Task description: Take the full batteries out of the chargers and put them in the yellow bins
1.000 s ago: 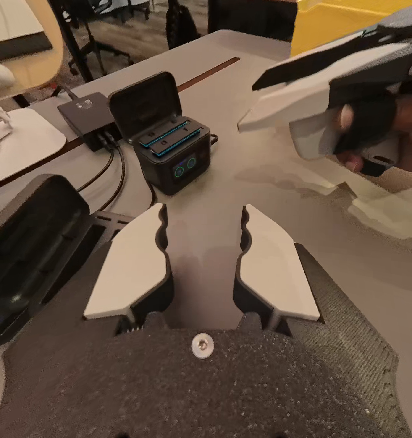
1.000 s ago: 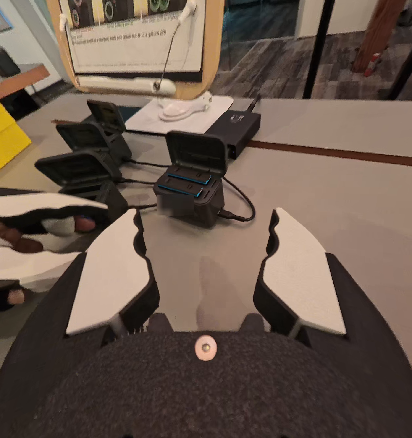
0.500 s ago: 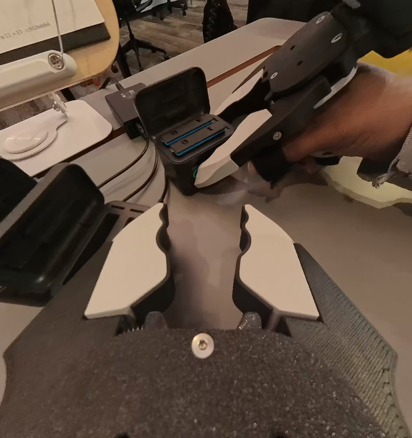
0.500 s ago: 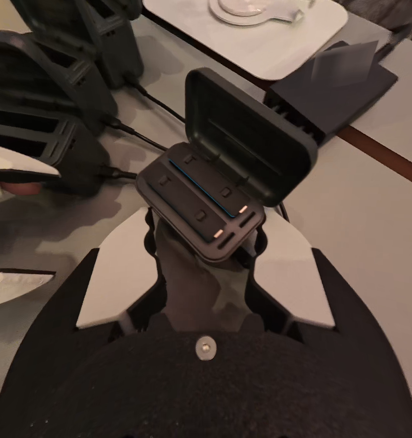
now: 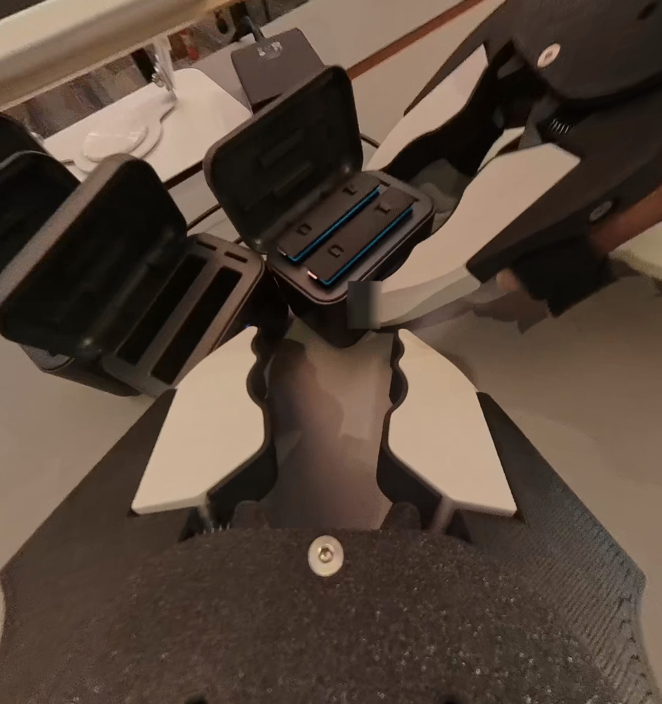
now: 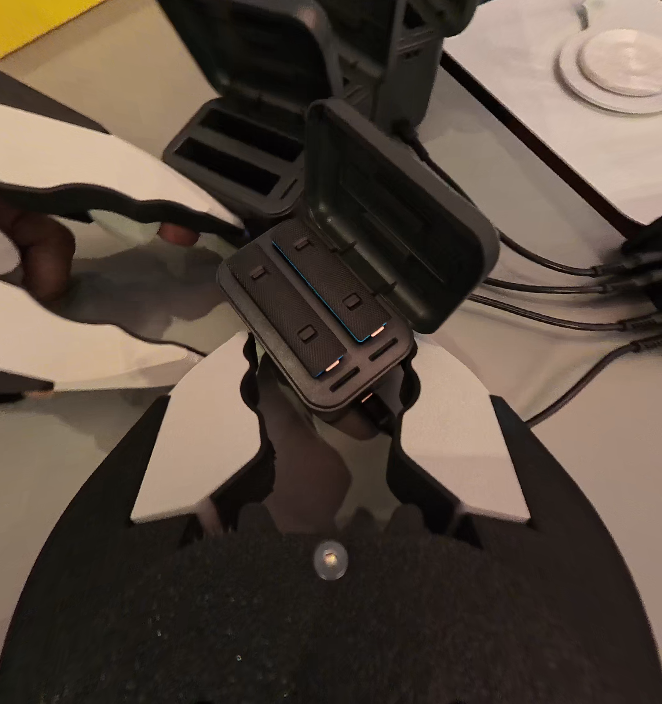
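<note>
Between the white fingertips of the right gripper (image 6: 327, 356), the black open-lidded charger case (image 6: 321, 365) is being straddled at its base, the jaws being held apart beside its walls; whether they are touching cannot be told. Two black blue-edged batteries (image 6: 310, 301) are being kept upright in its slots. Just in front of the left gripper (image 5: 324, 337), its jaws also being held apart and empty, the same charger is being seen. An empty black charger (image 5: 184, 316) is being crowded against it on the left. Farther off, black cables (image 6: 550, 289) are being led across the grey table (image 6: 607, 476), and a yellow bin (image 6: 20, 26) is being shown at the far corner.
</note>
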Action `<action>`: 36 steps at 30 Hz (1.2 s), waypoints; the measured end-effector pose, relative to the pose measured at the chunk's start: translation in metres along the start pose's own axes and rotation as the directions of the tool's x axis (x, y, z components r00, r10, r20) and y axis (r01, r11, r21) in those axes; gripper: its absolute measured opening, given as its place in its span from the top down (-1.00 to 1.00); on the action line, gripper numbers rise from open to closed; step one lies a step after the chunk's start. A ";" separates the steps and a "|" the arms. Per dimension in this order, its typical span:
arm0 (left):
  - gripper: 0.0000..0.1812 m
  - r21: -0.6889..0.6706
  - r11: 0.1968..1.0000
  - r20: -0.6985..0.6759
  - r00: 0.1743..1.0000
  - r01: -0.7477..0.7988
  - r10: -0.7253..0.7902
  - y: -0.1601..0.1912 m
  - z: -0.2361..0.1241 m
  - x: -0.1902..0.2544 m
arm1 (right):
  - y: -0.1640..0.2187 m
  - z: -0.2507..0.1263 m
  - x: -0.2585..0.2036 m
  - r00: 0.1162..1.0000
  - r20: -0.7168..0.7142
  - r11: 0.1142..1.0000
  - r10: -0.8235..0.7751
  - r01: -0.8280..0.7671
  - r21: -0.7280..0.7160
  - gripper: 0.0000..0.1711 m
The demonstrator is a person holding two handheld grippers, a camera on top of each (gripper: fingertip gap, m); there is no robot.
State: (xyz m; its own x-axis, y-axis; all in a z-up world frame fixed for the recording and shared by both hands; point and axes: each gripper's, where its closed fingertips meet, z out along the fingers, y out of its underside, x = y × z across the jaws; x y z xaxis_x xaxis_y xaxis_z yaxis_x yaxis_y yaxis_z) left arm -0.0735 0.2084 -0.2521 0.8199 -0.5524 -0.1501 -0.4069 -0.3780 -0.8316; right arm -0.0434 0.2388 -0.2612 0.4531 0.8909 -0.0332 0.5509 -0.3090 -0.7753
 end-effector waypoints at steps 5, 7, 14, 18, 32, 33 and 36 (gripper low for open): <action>0.27 0.007 0.995 -0.118 0.988 -0.099 0.099 0.004 0.000 0.006 | 0.003 -0.005 -0.007 0.997 0.078 1.000 -0.008 0.006 0.024 0.16; 0.28 0.014 0.992 -0.157 0.979 -0.129 0.130 0.003 0.002 0.009 | 0.004 -0.007 -0.009 0.994 0.106 1.000 -0.020 0.018 0.021 0.16; 0.28 0.030 0.974 -0.254 0.941 -0.223 0.223 -0.002 0.016 0.018 | 0.004 -0.013 -0.010 0.986 0.166 0.999 -0.026 0.021 0.036 0.17; 0.33 0.028 0.976 -0.275 0.937 -0.215 0.214 -0.005 0.022 0.020 | 0.001 -0.019 -0.009 0.979 0.203 0.996 0.015 -0.033 0.084 0.15; 0.39 -0.008 0.986 -0.218 0.963 -0.165 0.159 -0.003 0.018 0.027 | -0.030 -0.084 0.012 0.965 -0.092 0.947 0.244 -0.218 0.235 0.09; 0.39 -0.013 0.988 -0.212 0.966 -0.154 0.148 -0.003 0.017 0.027 | -0.029 -0.086 0.010 0.949 -0.148 0.937 0.277 -0.233 0.258 0.08; 0.40 -0.024 0.991 -0.197 0.972 -0.133 0.125 -0.002 0.016 0.029 | -0.019 -0.084 -0.003 0.892 -0.310 0.920 0.329 -0.228 0.320 0.05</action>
State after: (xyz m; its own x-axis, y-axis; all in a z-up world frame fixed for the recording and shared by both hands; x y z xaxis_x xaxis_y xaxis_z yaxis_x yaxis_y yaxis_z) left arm -0.0430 0.2048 -0.2631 0.6668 -0.7310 -0.1447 -0.5214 -0.3190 -0.7914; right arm 0.0037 0.2138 -0.1931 0.8028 0.5896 -0.0889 0.1790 -0.3806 -0.9073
